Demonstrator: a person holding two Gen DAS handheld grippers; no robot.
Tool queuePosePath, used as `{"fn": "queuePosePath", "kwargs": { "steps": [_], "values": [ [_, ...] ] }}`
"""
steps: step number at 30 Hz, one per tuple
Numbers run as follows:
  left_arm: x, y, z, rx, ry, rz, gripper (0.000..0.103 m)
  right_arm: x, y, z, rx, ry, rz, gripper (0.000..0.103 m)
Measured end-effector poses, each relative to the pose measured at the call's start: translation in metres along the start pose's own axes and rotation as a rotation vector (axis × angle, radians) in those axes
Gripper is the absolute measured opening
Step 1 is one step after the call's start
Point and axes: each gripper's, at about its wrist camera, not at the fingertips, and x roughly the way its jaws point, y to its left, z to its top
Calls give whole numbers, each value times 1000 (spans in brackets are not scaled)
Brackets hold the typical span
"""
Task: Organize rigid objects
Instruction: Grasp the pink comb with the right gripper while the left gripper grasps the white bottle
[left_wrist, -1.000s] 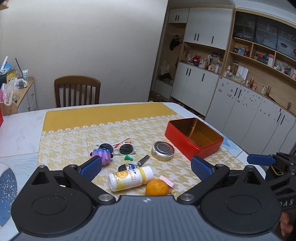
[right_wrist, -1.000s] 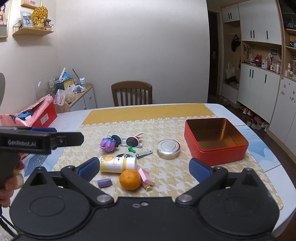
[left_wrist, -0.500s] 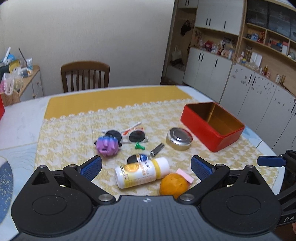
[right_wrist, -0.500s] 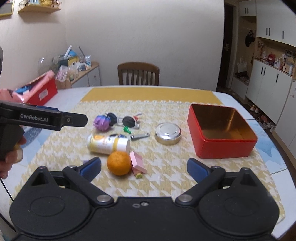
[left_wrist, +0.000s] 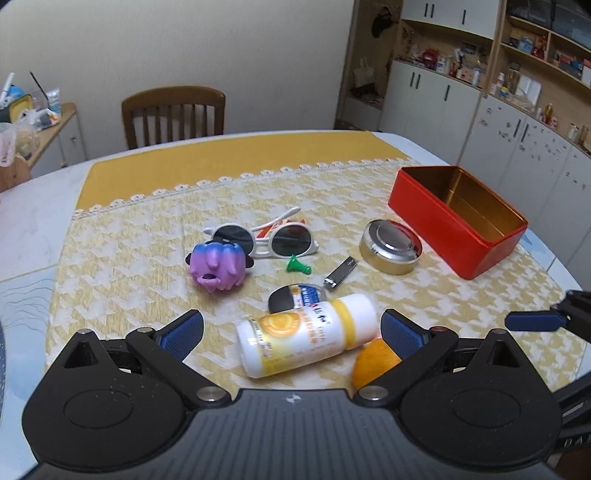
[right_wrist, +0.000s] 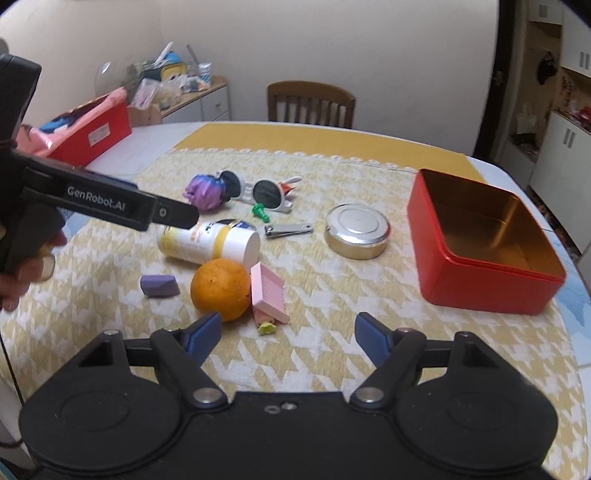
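Now both claws hang over the near edge of the table, and both stand wide apart with nothing between their blue pads. The left gripper (left_wrist: 291, 328) is low above the white and yellow bottle (left_wrist: 306, 334), which lies on its side; the bottle sits in the gap between the jaws but the pads do not touch it. The right gripper (right_wrist: 288, 338) is also spread wide and holds nothing. Its left pad (right_wrist: 205, 332) is just beside the orange (right_wrist: 221, 288), and I cannot tell if they touch.

On the yellow patterned cloth (right_wrist: 332, 350) the small things lie in a loose group. A pink comb-like piece (right_wrist: 267, 295) leans on the right side of the orange, and a purple block (right_wrist: 159, 286) is to the left of it. Farther away are the nail clipper (right_wrist: 289, 230), the green pawn (right_wrist: 260, 213), the white sunglasses (left_wrist: 273, 238) and the purple toy (left_wrist: 218, 267), which touches the left lens. The round silver tin (right_wrist: 357, 230) stands near the red box (right_wrist: 480, 243) on the right; the box is open upward and its gold inside holds nothing. A wooden chair (left_wrist: 173, 114) stands at the far side.
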Motion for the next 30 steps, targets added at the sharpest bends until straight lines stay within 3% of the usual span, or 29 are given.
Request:
{"fn": "queuePosePath", "kwargs": {
  "steps": [7,15,22,30],
  "values": [
    [11,17,1,-42,22,-80,102,30,-6,4,-36,52,21,58],
    [21,20,0,137,30,-179,101,45,5,8,-108,74,63,44],
    [41,26,3,255,68,-255,100,55,11,9,-125,104,45,34],
    [56,11,-4,426,99,-267,79,60,11,16,-113,95,21,29]
  ]
}}
